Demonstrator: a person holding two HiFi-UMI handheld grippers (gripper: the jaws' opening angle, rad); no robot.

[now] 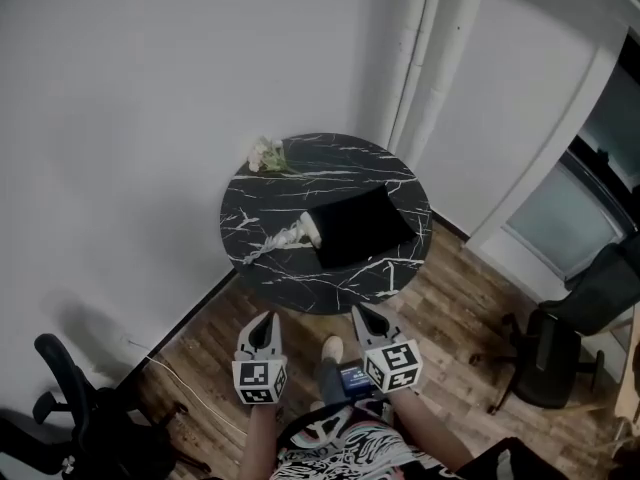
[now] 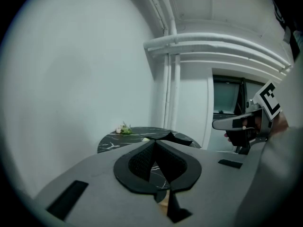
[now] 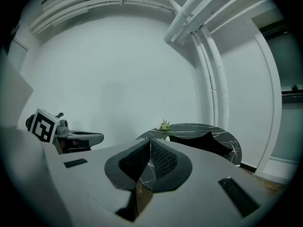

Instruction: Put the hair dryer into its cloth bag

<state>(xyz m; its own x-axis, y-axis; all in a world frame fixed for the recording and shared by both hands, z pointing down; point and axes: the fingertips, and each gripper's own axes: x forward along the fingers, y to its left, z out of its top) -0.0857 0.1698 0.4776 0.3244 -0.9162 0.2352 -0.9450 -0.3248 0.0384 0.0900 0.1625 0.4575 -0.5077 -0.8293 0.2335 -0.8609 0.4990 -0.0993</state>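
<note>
A round black marble table [image 1: 340, 158] stands by the wall. On it lies a black cloth bag [image 1: 360, 223], and a white hair dryer [image 1: 303, 230] with a coiled cord [image 1: 265, 248] sits at the bag's left edge. My left gripper [image 1: 263, 320] and right gripper [image 1: 362, 313] hover side by side over the wooden floor, short of the table's near edge, both shut and holding nothing. From the left gripper view [image 2: 155, 143] the bag [image 2: 177, 138] shows just past the closed tips. The right gripper view [image 3: 150, 141] shows the bag [image 3: 203, 143] ahead to the right.
A small bunch of flowers [image 1: 268, 155] lies at the table's far left rim. White pipes [image 1: 420, 48] run up the wall behind. Black office chairs stand at bottom left [image 1: 60, 408] and at right [image 1: 570, 338]. A thin cable [image 1: 190, 388] crosses the floor.
</note>
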